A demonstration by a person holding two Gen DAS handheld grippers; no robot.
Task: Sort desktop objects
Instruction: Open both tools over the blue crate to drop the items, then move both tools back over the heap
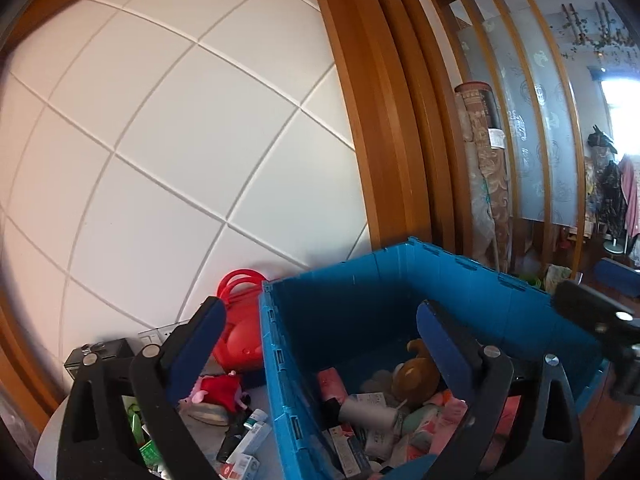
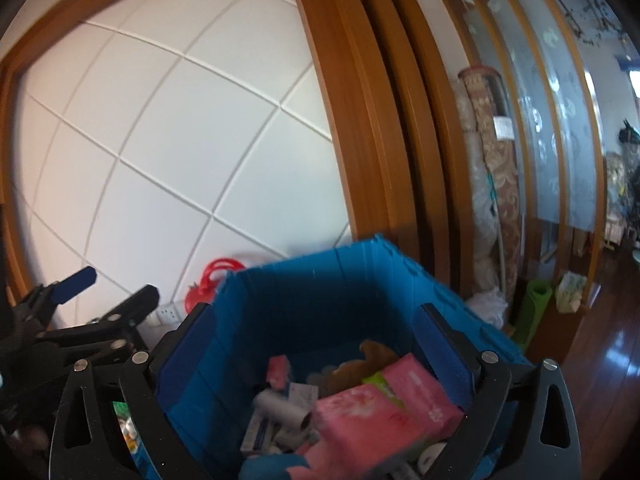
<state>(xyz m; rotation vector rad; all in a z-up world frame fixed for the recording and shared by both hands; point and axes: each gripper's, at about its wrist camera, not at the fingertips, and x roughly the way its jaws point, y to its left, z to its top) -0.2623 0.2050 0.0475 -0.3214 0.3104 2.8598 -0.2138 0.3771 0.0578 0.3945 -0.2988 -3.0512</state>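
A blue plastic crate (image 1: 360, 292) stands on the table, holding a brown plush toy (image 1: 416, 376), a grey roll (image 1: 368, 412), pink packets (image 2: 376, 412) and small boxes. My left gripper (image 1: 320, 320) hangs open over the crate's near left corner, one finger outside the wall and one inside, gripping nothing. Left of the crate lie a pink plush toy in a red dress (image 1: 218, 390) and a tube box (image 1: 256, 436). My right gripper (image 2: 318, 328) is open above the crate's contents, and nothing is held between its pads. In the right wrist view the left gripper (image 2: 108, 292) shows at the left edge.
A red plastic basket (image 1: 240, 320) stands behind the loose items against the white panelled wall (image 1: 160, 140). A black box (image 1: 100, 354) sits at the table's far left. Wooden frames, a rolled carpet (image 1: 484, 176) and a green mat (image 2: 532, 312) stand to the right.
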